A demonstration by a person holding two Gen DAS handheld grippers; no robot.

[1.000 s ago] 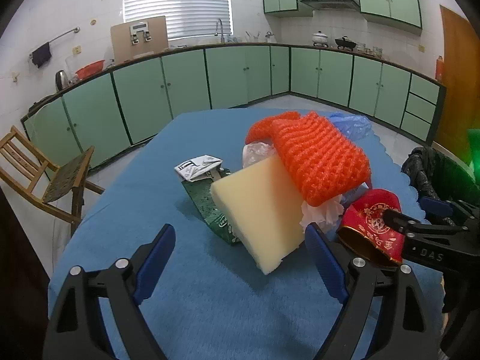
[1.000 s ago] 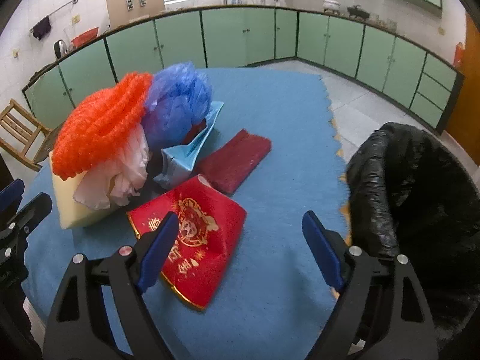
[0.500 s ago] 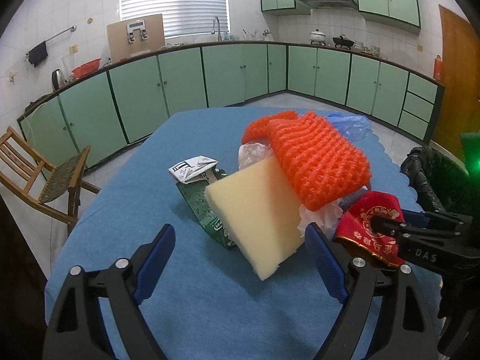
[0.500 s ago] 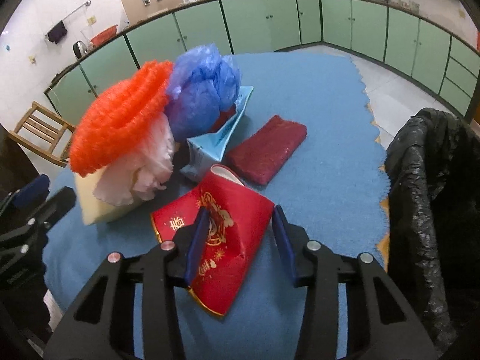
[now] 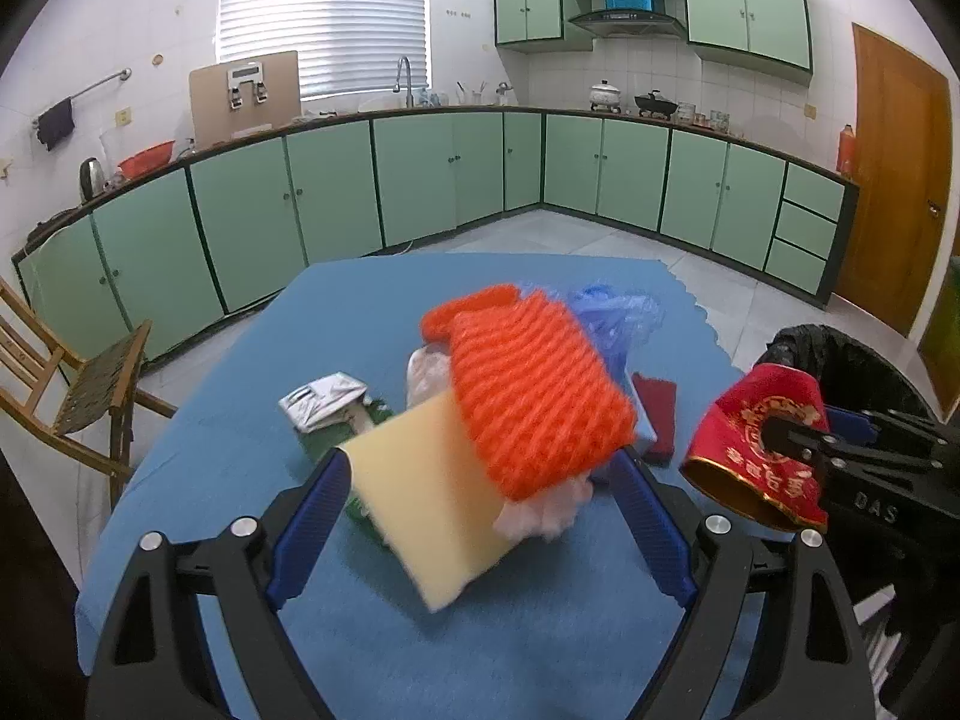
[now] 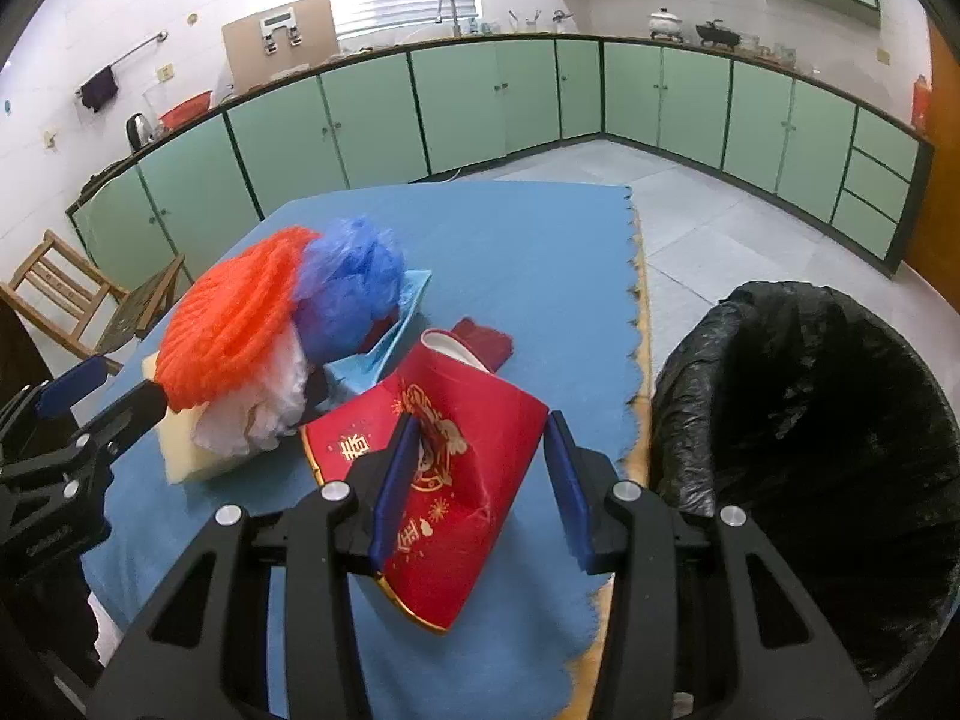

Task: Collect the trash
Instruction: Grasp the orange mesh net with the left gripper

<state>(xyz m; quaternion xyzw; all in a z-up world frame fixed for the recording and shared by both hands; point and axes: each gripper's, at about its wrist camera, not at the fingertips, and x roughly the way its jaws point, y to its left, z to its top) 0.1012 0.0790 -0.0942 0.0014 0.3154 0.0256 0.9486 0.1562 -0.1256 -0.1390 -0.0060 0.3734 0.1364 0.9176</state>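
- Desk [image 6: 510, 240] under a blue cloth, scalloped edge on the right, kitchen with green cabinets [image 5: 336, 192] behind.
- Black bin bag [image 6: 840, 420] stands open just beside the desk's right edge.
- Trash pile on the desk's left half: orange foam net [image 5: 534, 396] on top of a cream foam slab [image 5: 432, 504], white crumpled plastic [image 6: 264, 408] under the net, blue plastic bag [image 6: 354, 288] behind.
- Red packet with gold print [image 6: 456, 468] lifted off the cloth, tilted, pinched by the right gripper [image 6: 474, 480]; jaws have just been closing and press on both its sides.
- Left gripper [image 5: 480, 522] hovers at the pile, jaws spread wide, nothing gripped; slab lies between them.
- Dark red flat pad [image 5: 657, 414] on the cloth behind the pile.
- Silver crumpled wrapper [image 5: 324, 399] left of the slab, on a green packet [image 5: 330, 438].
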